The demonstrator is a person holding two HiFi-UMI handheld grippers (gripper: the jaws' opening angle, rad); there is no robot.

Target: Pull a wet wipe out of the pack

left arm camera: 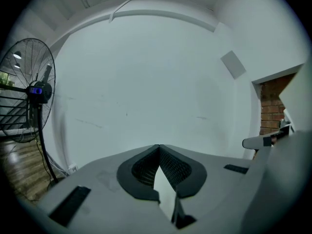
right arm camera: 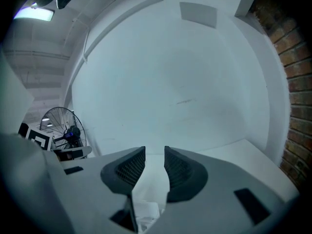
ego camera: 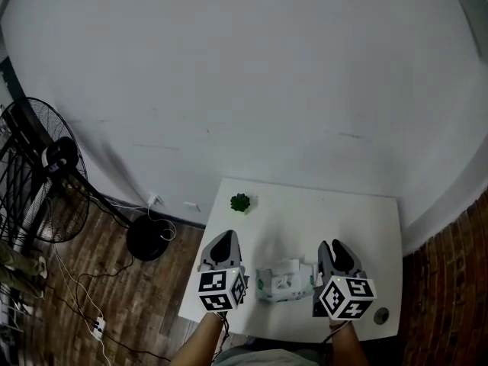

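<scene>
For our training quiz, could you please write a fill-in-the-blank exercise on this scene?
The wet wipe pack lies on the table between the two ____.
The jaws of the left gripper are ____ (open/shut).
The jaws of the right gripper are ____ (open/shut).
The small plant near the table's far edge is ____ in colour.
Missing words: grippers; shut; open; green.

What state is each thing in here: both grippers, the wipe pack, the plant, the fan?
Left gripper: shut, jaws tip to tip, nothing between them.
Right gripper: open, jaws apart, gripping nothing.
Wet wipe pack: lying on the table between the grippers, held by neither; whether a wipe is out is too small to tell.
Small green plant: upright on the table, beyond the left gripper.
Fan: standing left of the table; spinning or not, cannot tell.
</scene>
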